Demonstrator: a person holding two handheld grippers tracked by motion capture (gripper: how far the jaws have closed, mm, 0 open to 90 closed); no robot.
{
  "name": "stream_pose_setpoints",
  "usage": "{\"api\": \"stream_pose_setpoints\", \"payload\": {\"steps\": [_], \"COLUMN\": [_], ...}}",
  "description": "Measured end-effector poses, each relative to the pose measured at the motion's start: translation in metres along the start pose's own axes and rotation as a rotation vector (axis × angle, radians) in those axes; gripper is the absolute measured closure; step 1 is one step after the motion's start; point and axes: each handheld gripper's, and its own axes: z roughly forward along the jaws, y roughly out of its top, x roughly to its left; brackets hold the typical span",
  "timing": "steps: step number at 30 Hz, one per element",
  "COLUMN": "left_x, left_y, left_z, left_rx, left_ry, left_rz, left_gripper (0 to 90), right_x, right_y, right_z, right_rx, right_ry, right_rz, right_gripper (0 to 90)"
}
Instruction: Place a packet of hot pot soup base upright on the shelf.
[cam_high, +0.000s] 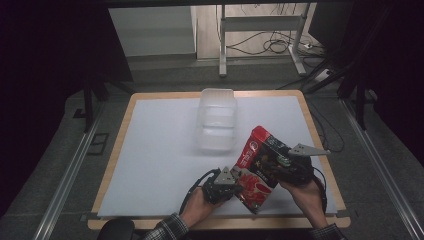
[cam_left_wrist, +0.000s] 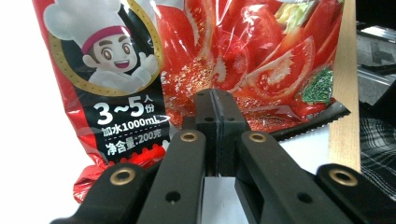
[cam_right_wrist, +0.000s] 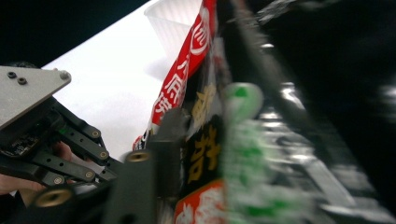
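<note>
Red soup-base pouch (cam_high: 257, 167) is pinched at its near edge by the left hand-held gripper (cam_left_wrist: 215, 100); the right hand-held gripper (cam_high: 280, 165) is clamped on its side. Tearing is risked if pulled apart.

"3~5人份", "加水1000mL" on red packet (cam_left_wrist: 140, 70)

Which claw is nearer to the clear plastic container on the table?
Right. The right claw holds the red sauce packet just right of and below the clear plastic container; the left claw grips the packet's lower edge, farther toward the person.
</note>
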Motion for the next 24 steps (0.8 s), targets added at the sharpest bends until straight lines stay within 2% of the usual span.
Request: {"api": "stream_pose_setpoints", "payload": {"steps": [2,3,4,5,6,7,8,9,10,11,12,15,18,21,22,24], "left_x": [0.002,0.0,-0.001,-0.003,-0.007,-0.007,-0.009,-0.011,-0.013,-0.013,-0.013,-0.012,-0.009,-0.006,-0.004,-0.004], "left_y": [-0.001,-0.001,-0.002,-0.002,-0.001,-0.001,-0.001,-0.001,-0.001,-0.001,-0.001,-0.003,-0.008,-0.012,-0.014,-0.016], "left_z": [-0.003,-0.002,-0.004,-0.006,-0.01,-0.01,-0.011,-0.012,-0.014,-0.014,-0.016,-0.022,-0.033,-0.04,-0.044,-0.046], "left_rx": [0.014,-0.001,0.004,0.01,0.032,0.032,0.034,0.03,0.025,0.025,0.035,0.025,0.003,-0.013,-0.012,-0.011], "left_ry": [-0.041,-0.05,-0.052,-0.032,0.004,0.004,0.02,0.029,0.049,0.049,0.056,0.07,0.072,0.088,0.096,0.102], "left_rz": [-0.008,-0.033,-0.027,0.004,0.071,0.071,0.091,0.102,0.107,0.107,0.114,0.08,0.062,0.039,0.019,0.011], "left_gripper": [80.2,75.4,71.5,61.8,58.1,53.4,53.4,46.8,43.2,40.1,40.1,30.8,26.2,21.4,19.6,17.6], "right_x": [0.0,0.001,0.002,0.005,0.005,0.006,0.006,0.006,0.006,0.006,0.006,0.006,0.007,0.008,0.008,0.006], "right_y": [0.001,0.002,0.003,0.006,0.007,0.008,0.008,0.011,0.012,0.012,0.013,0.016,0.019,0.022,0.023,0.025], "right_z": [-0.001,-0.001,-0.002,-0.002,-0.003,-0.003,-0.003,-0.004,-0.004,-0.004,-0.005,-0.006,-0.008,-0.012,-0.015,-0.018], "right_rx": [-0.006,-0.004,-0.001,-0.002,-0.005,-0.011,-0.011,-0.017,-0.019,-0.019,-0.02,-0.018,-0.021,-0.021,-0.03,-0.034], "right_ry": [0.025,0.026,0.025,0.036,0.043,0.05,0.05,0.065,0.072,0.072,0.078,0.084,0.088,0.069,0.061,0.057], "right_rz": [0.003,-0.005,-0.014,-0.011,-0.008,-0.003,-0.003,0.01,0.019,0.019,0.03,0.051,0.056,0.061,0.064,0.067], "right_gripper": [68.4,68.9,69.8,72.3,73.0,74.1,74.1,75.6,75.9,75.9,76.0,76.2,76.2,76.2,76.1,76.1]}}
